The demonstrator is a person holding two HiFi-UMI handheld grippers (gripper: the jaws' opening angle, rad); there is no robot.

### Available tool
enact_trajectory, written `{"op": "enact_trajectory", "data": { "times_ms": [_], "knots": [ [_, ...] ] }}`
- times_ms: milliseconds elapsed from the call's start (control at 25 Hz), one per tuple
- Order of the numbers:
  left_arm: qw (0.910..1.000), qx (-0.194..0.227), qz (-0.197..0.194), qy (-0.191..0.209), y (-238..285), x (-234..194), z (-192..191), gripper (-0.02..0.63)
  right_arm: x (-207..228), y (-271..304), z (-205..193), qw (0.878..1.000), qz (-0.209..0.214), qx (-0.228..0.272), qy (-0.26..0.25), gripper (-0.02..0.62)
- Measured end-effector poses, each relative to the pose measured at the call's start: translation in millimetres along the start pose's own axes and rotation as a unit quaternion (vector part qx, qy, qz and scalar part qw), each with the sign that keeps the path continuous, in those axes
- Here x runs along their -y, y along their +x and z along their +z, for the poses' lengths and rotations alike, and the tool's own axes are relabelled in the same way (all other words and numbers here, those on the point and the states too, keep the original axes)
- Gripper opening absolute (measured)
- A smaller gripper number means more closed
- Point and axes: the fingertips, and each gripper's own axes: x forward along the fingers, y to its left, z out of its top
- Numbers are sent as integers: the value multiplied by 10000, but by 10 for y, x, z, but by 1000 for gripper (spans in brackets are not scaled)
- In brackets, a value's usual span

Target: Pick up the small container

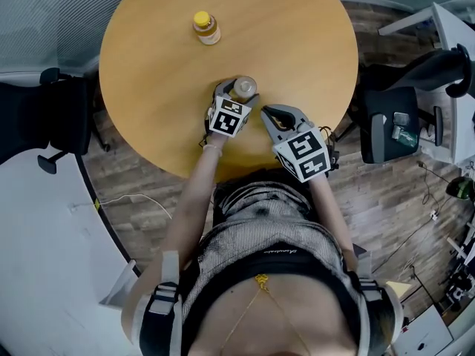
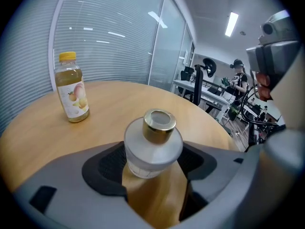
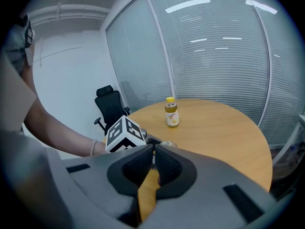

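The small container [image 1: 245, 86], frosted glass with a gold cap, stands near the front of the round wooden table [image 1: 163, 110]. My left gripper [image 1: 240, 93] is shut on it. In the left gripper view the container [image 2: 153, 144] sits between the dark pads [image 2: 102, 163], which press on both of its sides. I cannot tell whether its base still rests on the wood. My right gripper [image 1: 266, 113] hangs just to the right of it, shut with nothing in it. In the right gripper view its pads [image 3: 143, 163] meet, and the left gripper's marker cube [image 3: 125, 133] lies straight ahead.
A juice bottle [image 1: 206, 28] with a yellow cap stands farther back on the table, also in the gripper views [image 2: 71, 87] [image 3: 171, 112]. Black office chairs stand left [image 1: 59, 117] and right [image 1: 393, 124] of the table. A white desk [image 1: 453, 43] is at far right.
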Motion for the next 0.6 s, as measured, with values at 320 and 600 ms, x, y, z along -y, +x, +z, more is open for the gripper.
{"op": "enact_trajectory", "data": {
  "times_ms": [320,600],
  "knots": [
    [9999,115,44,-72,16,5,-3,337,-7,-23,16,9999,34,92,-49,28],
    [9997,104,133,-171,4,20,-11,337,-61,-55,7,9997,120,193,-62,28]
  ]
}}
